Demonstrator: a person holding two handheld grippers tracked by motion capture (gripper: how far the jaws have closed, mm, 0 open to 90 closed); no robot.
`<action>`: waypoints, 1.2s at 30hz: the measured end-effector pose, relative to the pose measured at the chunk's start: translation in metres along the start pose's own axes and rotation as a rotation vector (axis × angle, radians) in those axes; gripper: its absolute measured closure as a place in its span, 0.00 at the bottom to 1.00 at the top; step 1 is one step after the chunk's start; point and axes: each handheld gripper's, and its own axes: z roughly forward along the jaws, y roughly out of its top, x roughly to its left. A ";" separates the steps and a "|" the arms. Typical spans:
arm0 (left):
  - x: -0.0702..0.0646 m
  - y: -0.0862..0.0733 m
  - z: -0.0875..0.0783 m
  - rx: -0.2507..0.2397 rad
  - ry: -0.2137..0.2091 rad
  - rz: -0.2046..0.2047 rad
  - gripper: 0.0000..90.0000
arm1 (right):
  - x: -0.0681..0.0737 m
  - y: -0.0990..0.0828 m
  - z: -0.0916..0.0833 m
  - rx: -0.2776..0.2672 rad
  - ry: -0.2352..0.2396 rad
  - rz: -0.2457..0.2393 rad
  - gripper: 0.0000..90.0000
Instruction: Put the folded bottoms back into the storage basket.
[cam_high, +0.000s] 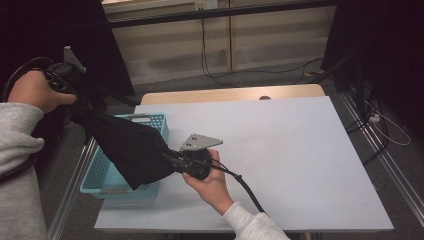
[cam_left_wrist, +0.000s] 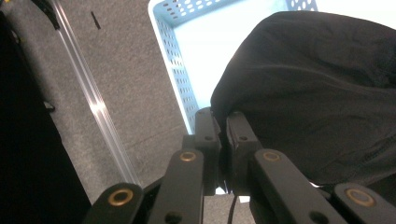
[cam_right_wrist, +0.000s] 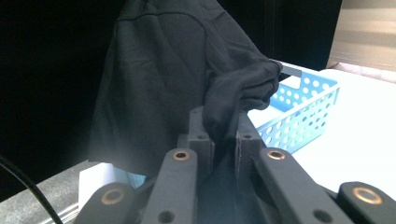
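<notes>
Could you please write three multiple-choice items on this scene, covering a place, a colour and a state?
1. Where does the black cloth hang?
A. over the basket
B. at the table's far right corner
C. on the floor

2. What colour is the basket?
A. red
B. light blue
C. yellow

3. How is the right gripper?
A. wide open
B. shut on the black cloth
C. lying on the table

Answers: 1 A, the cloth spans between the left gripper and the right gripper above the basket; 2 B, its perforated walls are light blue; 3 B, fabric is bunched between its jaws.
</notes>
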 end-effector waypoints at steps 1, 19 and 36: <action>0.000 0.001 0.001 -0.001 -0.002 0.004 0.95 | 0.000 0.000 0.000 0.001 -0.003 -0.002 0.91; 0.003 0.003 -0.001 -0.020 0.002 -0.007 0.95 | 0.002 0.000 0.005 -0.009 -0.018 -0.008 0.91; 0.015 0.011 0.015 -0.024 -0.009 -0.015 0.95 | 0.010 -0.007 0.019 0.008 -0.010 -0.031 0.90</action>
